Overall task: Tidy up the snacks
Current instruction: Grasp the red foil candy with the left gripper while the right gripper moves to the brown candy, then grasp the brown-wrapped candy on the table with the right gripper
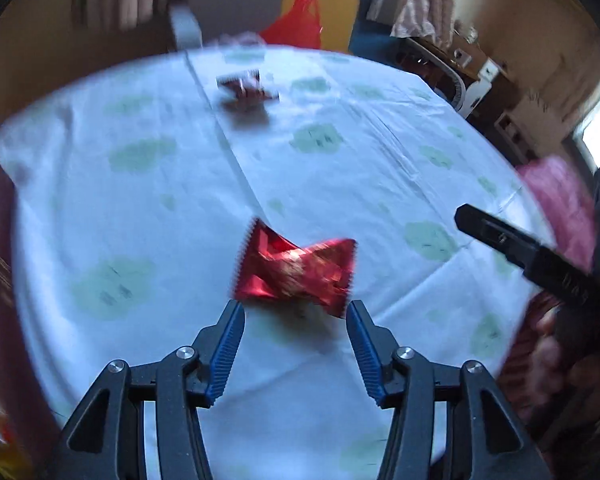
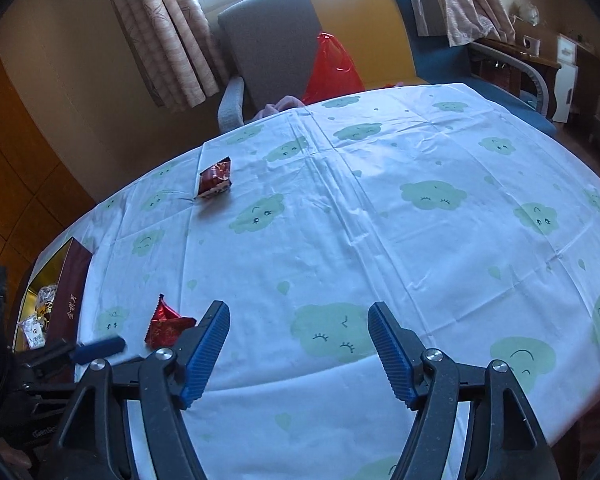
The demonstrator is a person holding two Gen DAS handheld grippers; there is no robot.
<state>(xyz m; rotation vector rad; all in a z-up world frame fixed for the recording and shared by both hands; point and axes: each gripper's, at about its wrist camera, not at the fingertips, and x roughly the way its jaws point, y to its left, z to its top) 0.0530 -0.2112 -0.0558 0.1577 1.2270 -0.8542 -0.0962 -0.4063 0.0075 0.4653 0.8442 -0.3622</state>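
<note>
A shiny red snack packet (image 1: pixel 294 266) lies on the white cloud-print tablecloth (image 1: pixel 148 208), just ahead of my left gripper (image 1: pixel 296 309), which is open and empty with the packet between and beyond its fingertips. The same packet shows in the right wrist view (image 2: pixel 167 323), left of my right gripper (image 2: pixel 299 309), which is open and empty above the cloth. A dark brown snack packet (image 1: pixel 246 87) lies far across the table, also in the right wrist view (image 2: pixel 215 178). The left wrist view is motion-blurred.
A dark red box (image 2: pixel 66 300) with a gold inside holding several wrapped snacks sits at the table's left edge. A grey chair (image 2: pixel 268 52) and a red plastic bag (image 2: pixel 332 68) stand behind the table. The right gripper's body shows at the right of the left wrist view (image 1: pixel 532 256).
</note>
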